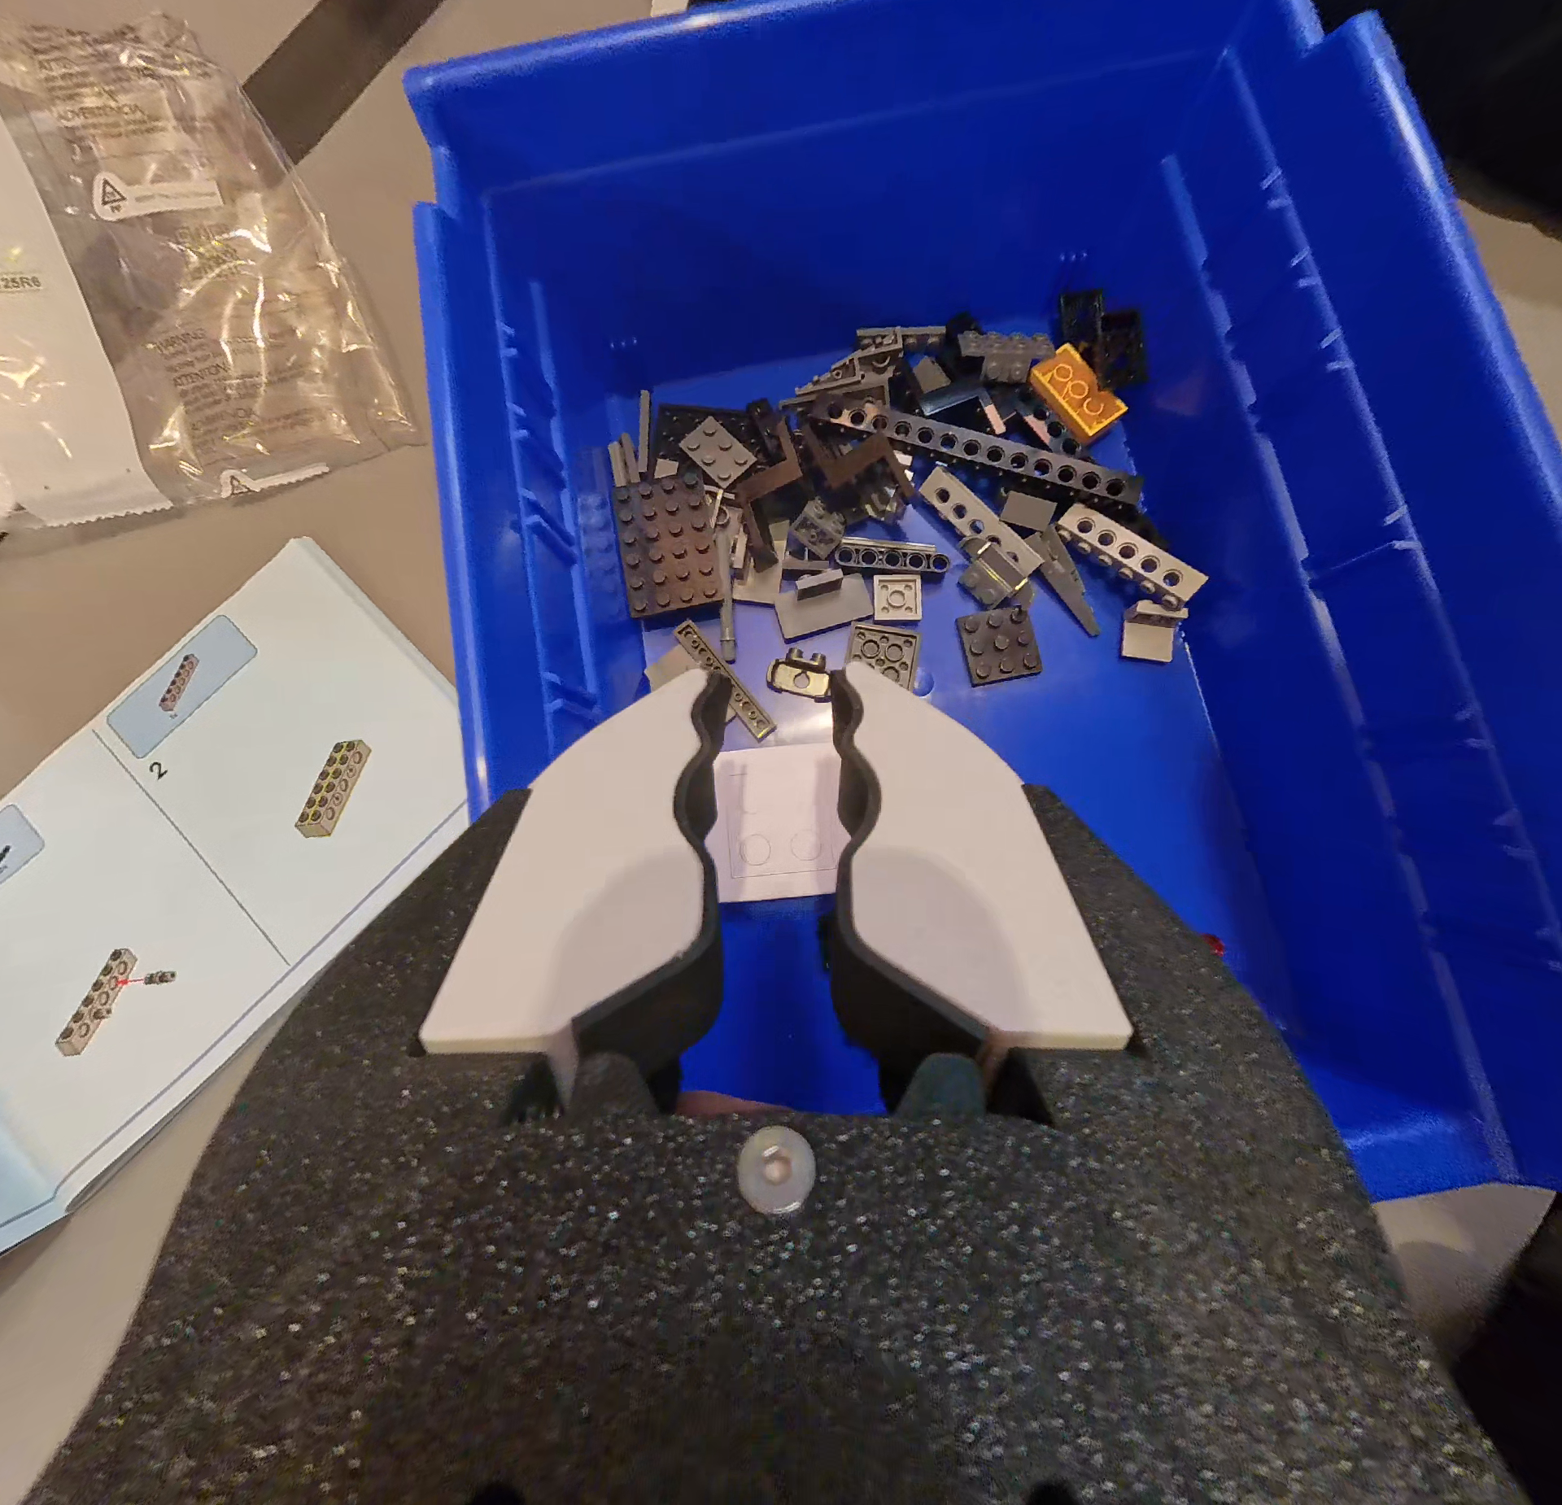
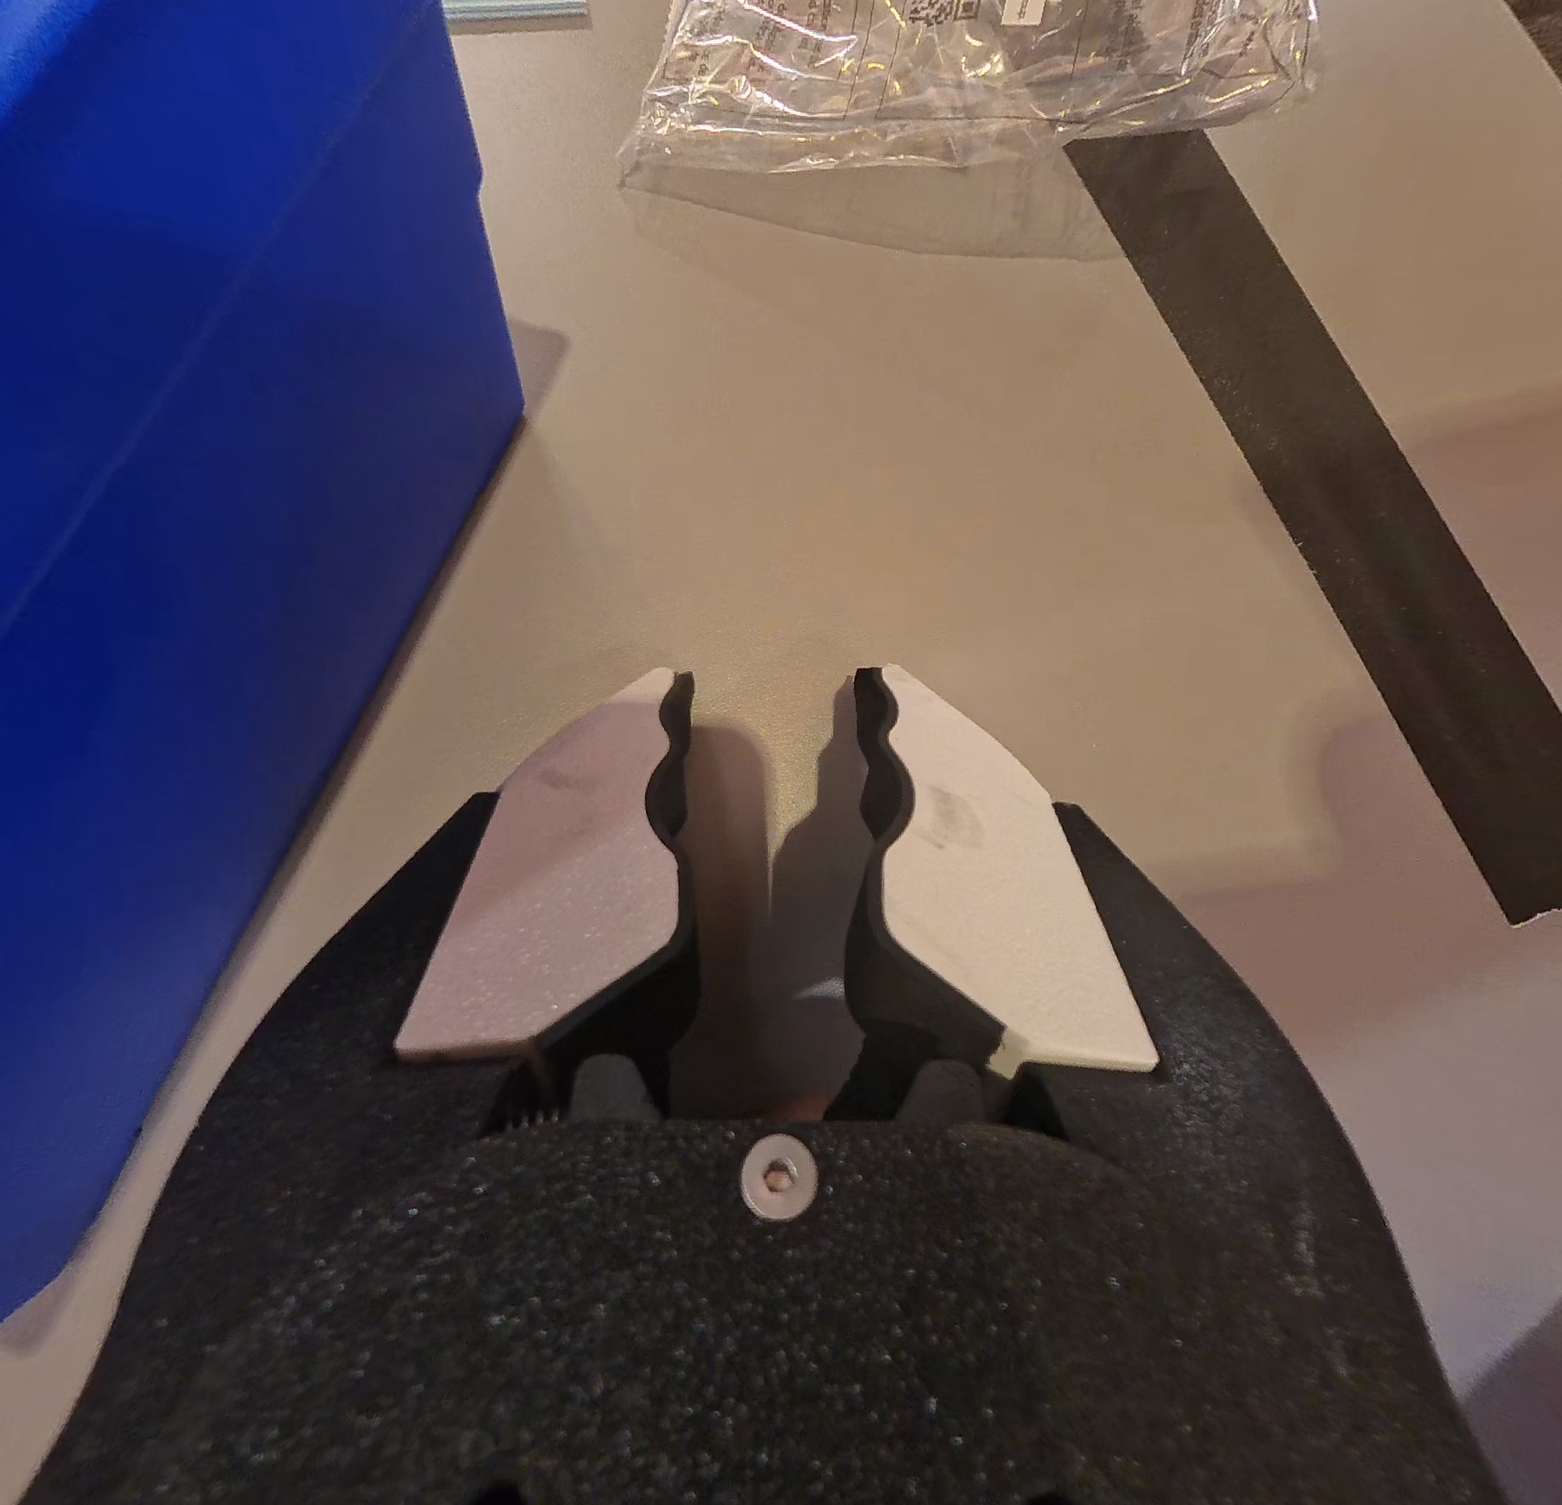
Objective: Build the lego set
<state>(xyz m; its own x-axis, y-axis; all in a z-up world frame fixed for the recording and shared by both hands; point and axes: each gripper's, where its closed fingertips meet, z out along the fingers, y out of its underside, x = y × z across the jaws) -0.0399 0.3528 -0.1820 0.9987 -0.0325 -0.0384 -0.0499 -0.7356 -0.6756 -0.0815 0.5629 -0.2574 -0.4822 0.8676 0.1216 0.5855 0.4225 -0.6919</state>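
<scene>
Left wrist view: the left gripper (image 1: 771,687) hangs over the near end of a blue bin (image 1: 1318,298), its fingers (image 1: 651,729) spread and pinching nothing. Just past the fingertips lies a small dark clip piece (image 1: 801,675), close to the right fingertip; whether they touch cannot be told. A thin grey holed strip (image 1: 729,680) runs under the left fingertip. A white sticker (image 1: 773,830) on the bin floor shows between the fingers. Farther in sits a loose heap of grey and black building pieces, with a black studded plate (image 1: 663,547), a long black holed beam (image 1: 1006,454) and one orange brick (image 1: 1078,391). On the counter (image 1: 101,594) to the left are an open instruction booklet (image 1: 211,856) and clear plastic bags (image 1: 220,281).

Right wrist view: the right gripper (image 2: 773,687) sits low over bare counter, fingers (image 2: 592,754) spread and empty, beside the bin's outer wall, with a plastic bag beyond.

To lift a small flat piece cleanly, I judge it best to centre it between the pads and come straight down.
</scene>
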